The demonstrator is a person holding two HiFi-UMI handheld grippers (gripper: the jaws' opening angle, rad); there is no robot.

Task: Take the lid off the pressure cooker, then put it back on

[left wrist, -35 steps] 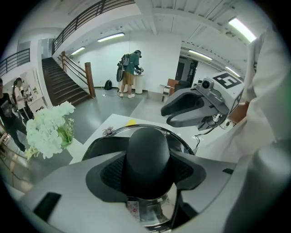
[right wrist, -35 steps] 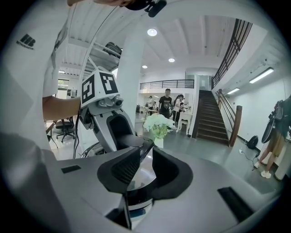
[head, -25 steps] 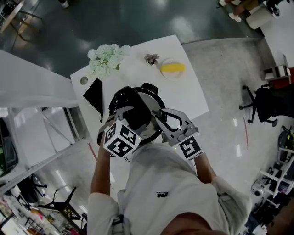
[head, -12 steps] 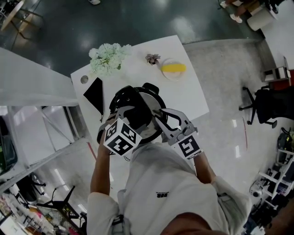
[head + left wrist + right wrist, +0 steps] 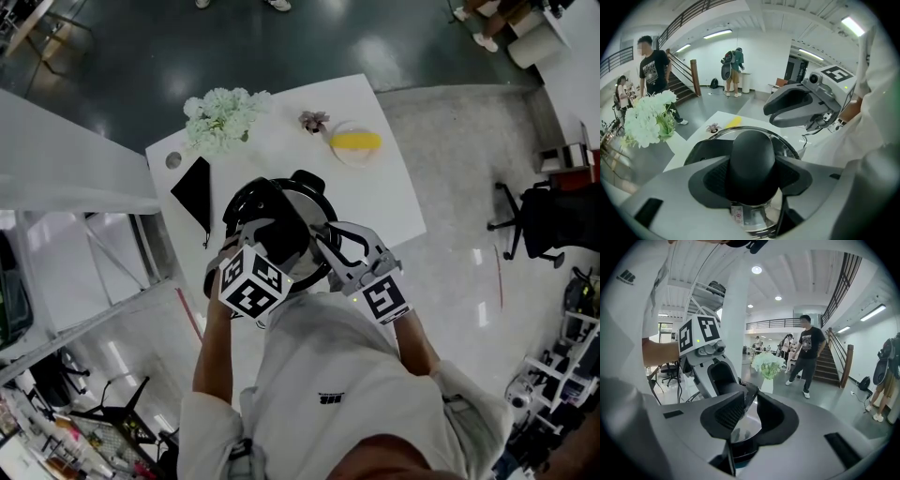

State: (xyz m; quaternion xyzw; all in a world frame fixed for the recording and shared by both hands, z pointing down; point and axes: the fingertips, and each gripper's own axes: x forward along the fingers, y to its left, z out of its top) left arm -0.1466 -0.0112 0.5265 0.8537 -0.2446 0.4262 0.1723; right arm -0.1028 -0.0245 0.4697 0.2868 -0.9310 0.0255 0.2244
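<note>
**Pressure cooker lid gripped by its knob, seated on the pot**

Pressure cooker stands by the near edge of the white desk, its steel lid seated on it. The left gripper points steeply down, jaws about half apart and clamped on either side of the lid's black knob. The right gripper comes in at the cooker's near right side, jaws nearly together and closed on the black side handle low between them. White flowers stand at the desk's far left corner.
</note>
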